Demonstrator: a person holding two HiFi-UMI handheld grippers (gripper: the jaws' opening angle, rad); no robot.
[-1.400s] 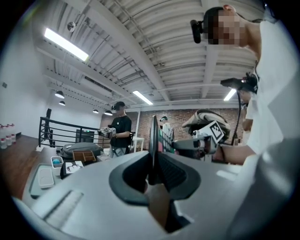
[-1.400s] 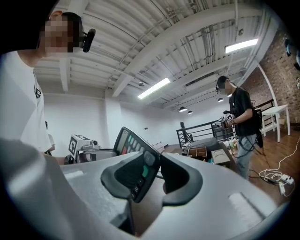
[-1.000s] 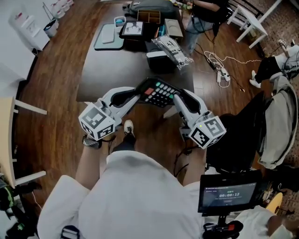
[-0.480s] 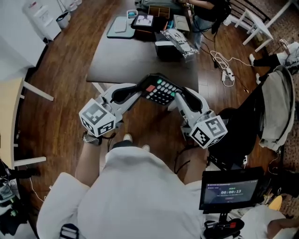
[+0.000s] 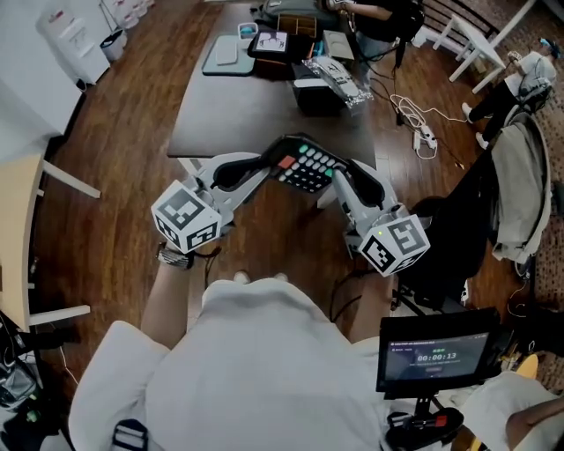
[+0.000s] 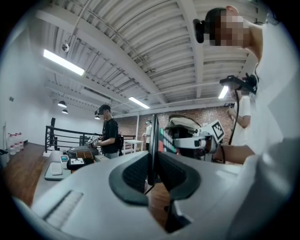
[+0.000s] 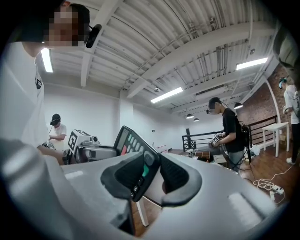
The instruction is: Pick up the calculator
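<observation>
A black calculator (image 5: 304, 165) with green, white and red keys hangs in the air just in front of the dark table's (image 5: 238, 114) near edge. My left gripper (image 5: 264, 166) is shut on its left end, where the calculator (image 6: 153, 140) shows edge-on between the pads. My right gripper (image 5: 333, 179) is shut on its right end; there the calculator (image 7: 133, 150) sits tilted between the pads. Both grippers point level toward each other.
At the table's far end lie a grey tray (image 5: 223, 53), a black box (image 5: 317, 95), a wrapped packet (image 5: 337, 77) and other items. A person (image 5: 374, 26) stands beyond. A white power strip with cable (image 5: 421, 136) lies on the wood floor. A black chair (image 5: 458, 229) is at right.
Both grippers have carried the calculator off the table's near edge toward me and a little higher. The grip on it has not changed.
</observation>
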